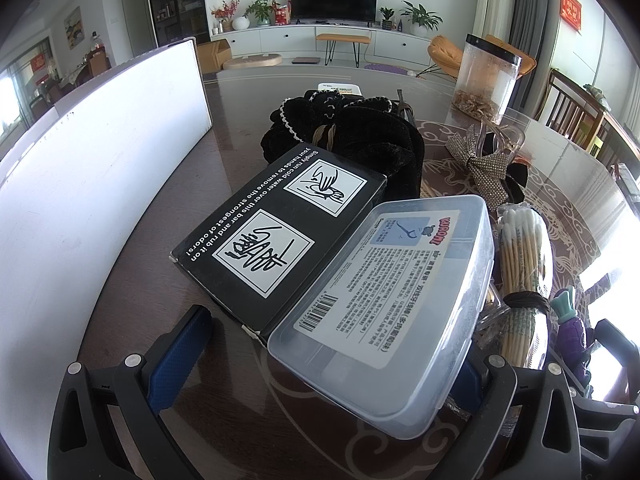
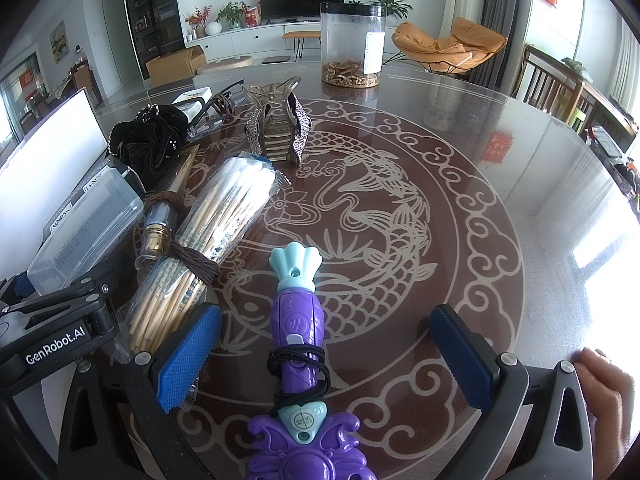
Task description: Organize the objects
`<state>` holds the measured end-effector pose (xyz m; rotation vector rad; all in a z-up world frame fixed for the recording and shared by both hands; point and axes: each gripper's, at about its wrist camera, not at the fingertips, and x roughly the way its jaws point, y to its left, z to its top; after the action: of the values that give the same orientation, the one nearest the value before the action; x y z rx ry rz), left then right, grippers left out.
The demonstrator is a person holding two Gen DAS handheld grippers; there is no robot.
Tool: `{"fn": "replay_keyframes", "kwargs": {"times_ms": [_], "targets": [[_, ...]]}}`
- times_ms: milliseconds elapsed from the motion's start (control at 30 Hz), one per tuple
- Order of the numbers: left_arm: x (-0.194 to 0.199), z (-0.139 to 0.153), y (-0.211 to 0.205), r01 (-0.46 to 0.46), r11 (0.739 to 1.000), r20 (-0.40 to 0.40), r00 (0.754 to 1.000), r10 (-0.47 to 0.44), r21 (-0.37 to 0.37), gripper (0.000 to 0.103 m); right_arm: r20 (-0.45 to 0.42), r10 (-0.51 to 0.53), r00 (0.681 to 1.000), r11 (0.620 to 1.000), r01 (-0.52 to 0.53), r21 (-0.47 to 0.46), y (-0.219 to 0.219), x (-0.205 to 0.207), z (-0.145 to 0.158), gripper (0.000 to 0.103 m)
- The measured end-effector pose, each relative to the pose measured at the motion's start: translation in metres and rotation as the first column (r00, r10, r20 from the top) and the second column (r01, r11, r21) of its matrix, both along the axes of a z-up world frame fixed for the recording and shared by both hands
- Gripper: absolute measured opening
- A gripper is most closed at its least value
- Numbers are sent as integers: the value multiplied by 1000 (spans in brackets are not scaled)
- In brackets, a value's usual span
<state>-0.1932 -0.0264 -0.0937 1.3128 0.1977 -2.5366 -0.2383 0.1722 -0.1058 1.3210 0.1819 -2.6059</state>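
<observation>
In the left wrist view a clear plastic lidded box [image 1: 400, 304] lies tilted on a black printed box [image 1: 280, 236], between the fingers of my open left gripper [image 1: 320, 360]. Whether the pads touch it I cannot tell. A bundle of cotton swabs [image 1: 520, 276] lies to its right. In the right wrist view a purple and teal toy wand [image 2: 298, 344] with a black cord around it lies on the table between the wide-open fingers of my right gripper [image 2: 324, 356]. The swab bundle [image 2: 212, 240] lies left of the wand.
A large white box [image 1: 100, 184] stands at the left. A black velvet scrunchie [image 1: 352, 140], a rhinestone hair clip [image 2: 280, 120] and a clear jar with a black lid [image 2: 352, 44] sit farther back on the round patterned table [image 2: 460, 240]. My left gripper's body [image 2: 52, 328] is close beside the right one.
</observation>
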Motion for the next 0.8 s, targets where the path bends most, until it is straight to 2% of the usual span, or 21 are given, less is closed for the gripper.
{"fn": "replay_keyframes", "kwargs": {"times_ms": [633, 733, 800], "targets": [[0, 0, 0, 2, 1000, 2, 1000, -2, 0, 103, 1, 0, 1000, 1000, 0, 0, 0, 0, 0, 103], [12, 3, 0, 74, 997, 64, 995, -75, 20, 103, 1, 3, 1000, 1000, -3, 0, 1, 0, 0, 103], [44, 5, -4, 118, 993, 87, 989, -120, 30, 103, 23, 29, 999, 1000, -29, 6, 2, 3, 1, 103]]}}
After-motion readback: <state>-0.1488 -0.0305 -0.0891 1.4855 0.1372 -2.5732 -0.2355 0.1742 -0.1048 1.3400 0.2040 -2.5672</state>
